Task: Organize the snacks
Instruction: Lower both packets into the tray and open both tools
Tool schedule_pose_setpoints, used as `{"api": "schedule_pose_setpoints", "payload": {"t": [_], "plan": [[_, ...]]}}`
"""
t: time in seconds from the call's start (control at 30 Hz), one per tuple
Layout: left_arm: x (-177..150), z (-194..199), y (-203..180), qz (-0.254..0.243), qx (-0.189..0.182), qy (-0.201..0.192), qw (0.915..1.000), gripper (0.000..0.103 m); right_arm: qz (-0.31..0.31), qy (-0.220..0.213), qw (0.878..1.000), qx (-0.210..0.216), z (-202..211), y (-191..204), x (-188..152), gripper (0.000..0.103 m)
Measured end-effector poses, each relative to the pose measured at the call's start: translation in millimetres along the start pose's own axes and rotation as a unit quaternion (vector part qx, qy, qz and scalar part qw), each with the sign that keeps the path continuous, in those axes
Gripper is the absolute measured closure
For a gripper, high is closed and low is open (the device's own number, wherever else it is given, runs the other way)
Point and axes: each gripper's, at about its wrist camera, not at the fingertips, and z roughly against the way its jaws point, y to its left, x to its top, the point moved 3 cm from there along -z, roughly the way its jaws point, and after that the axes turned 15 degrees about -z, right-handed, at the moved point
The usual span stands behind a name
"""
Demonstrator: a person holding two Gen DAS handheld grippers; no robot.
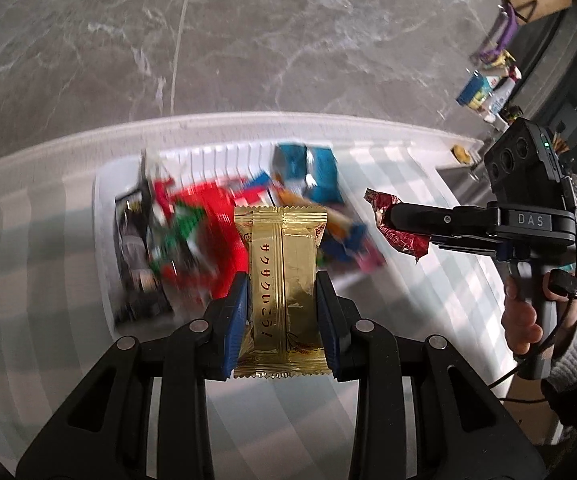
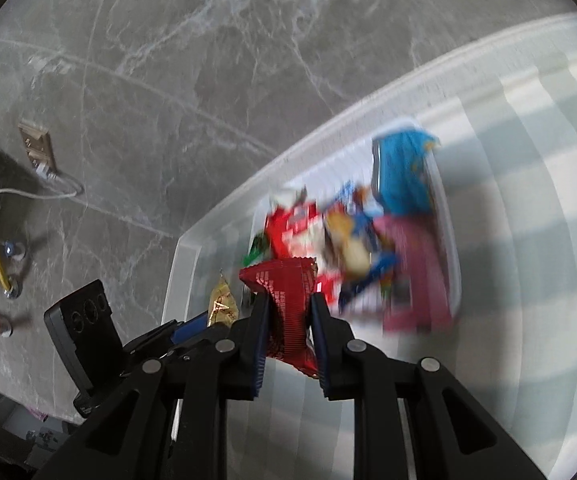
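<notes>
Left fingers: blue pads (image 1: 237, 320) clamp the gold pack (image 1: 282, 292) from both sides, low centre of the left wrist view. Gap is narrow, just the pack's width.
Gold pack: upright between the pads, long axis running up the frame. Top edge sticks out well past the fingertips, bottom crimp shows below the pads. Red characters printed down its middle strip.
Left gripper (image 1: 281, 286): closed on the gold pack, held above the tray.
Right fingers: blue pads (image 2: 259, 332) squeeze the red pack (image 2: 288, 304) at its waist, centre of the right wrist view. Gap is narrow.
Red pack: crumpled; top flares out above the fingertips, lower end hangs below the pads.
Right gripper (image 2: 287, 300): closed on the red pack. In the left wrist view it comes in from the right edge (image 1: 398, 216), side on, with the red pack (image 1: 388, 216) poking out of its tip.
Hand (image 1: 522, 320): wraps the right gripper's handle, lower right of the left wrist view.
Tray (image 1: 104, 216): white, mid-frame left of centre in the left wrist view, beyond both packs. Blurred.
Snack pile (image 1: 208, 232): loose wrappers in the tray, red, green, blue, orange, black. Too blurred to read any.
Cloth (image 1: 28, 280): pale checked, under the tray.
Floor (image 1: 248, 40): grey marble, upper half of both views.
</notes>
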Motion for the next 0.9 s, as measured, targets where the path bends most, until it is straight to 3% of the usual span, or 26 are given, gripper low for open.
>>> {"api": "schedule_pose_setpoints", "payload": {"t": [0.43,0.47,0.5,0.53,0.6,0.9], "plan": [[49.3,-54.9,55.1,0.025,0.013,0.007,0.9996,0.072,0.023,-0.025,0.998,-0.049,-46.4,4.9,67.4,0.079],[51.2,-60.0,57.7,0.026,0.013,0.011,0.9995,0.064,0.025,-0.027,0.998,-0.058,-49.0,3.8,69.3,0.079],[52.2,-64.5,60.1,0.030,0.019,0.014,0.9993,0.050,0.027,-0.026,0.997,-0.064,-52.1,2.7,70.5,0.076],[52.8,-66.9,61.7,0.034,0.024,0.010,0.9991,0.047,0.031,-0.025,0.997,-0.066,-54.0,2.4,70.7,0.075],[52.4,-69.6,60.5,0.039,0.018,0.005,0.9991,0.029,0.039,-0.030,0.996,-0.076,-55.0,1.9,69.3,0.063],[49.5,-46.7,43.2,0.038,0.053,-0.025,0.9975,0.015,0.061,-0.054,0.994,-0.070,-23.6,7.4,38.3,0.054]]}}
